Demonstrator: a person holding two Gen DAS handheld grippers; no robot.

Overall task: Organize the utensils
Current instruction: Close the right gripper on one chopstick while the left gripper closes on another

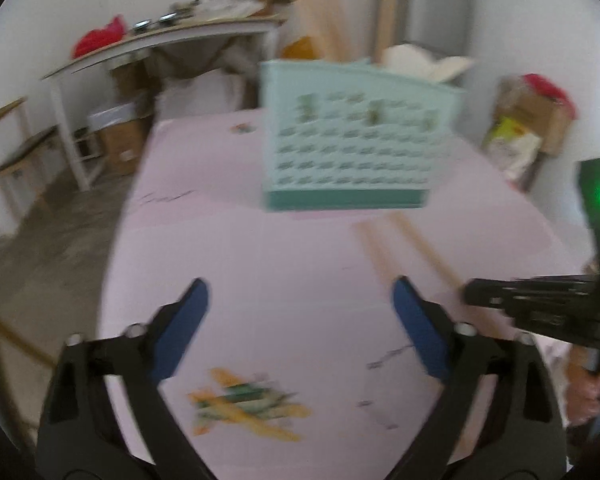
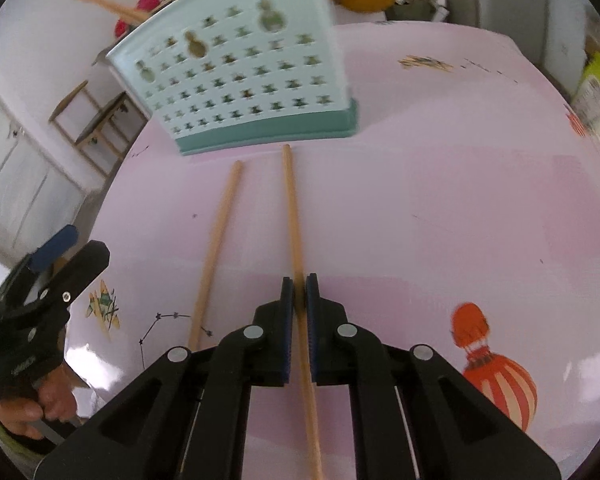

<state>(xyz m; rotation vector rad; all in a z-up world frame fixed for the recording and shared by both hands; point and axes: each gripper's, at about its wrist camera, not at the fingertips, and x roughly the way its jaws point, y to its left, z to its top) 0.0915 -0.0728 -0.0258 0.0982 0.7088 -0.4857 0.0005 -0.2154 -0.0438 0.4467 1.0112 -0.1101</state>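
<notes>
Right gripper [image 2: 299,300] clamped on one chopstick [image 2: 292,208]; its far tip almost reaches the holder base. Second chopstick [image 2: 216,248] lies loose just left of it on the pink table [image 2: 440,200], so two chopsticks total, path to holder clear. Left gripper [image 1: 300,320] spread wide, nothing between its blue pads [image 1: 184,328], hovering over bare tabletop near a printed decal [image 1: 244,408]. One teal perforated utensil holder [image 2: 244,76] stands upright beyond. Background: cluttered side table [image 1: 172,36], cardboard boxes [image 1: 536,116].
</notes>
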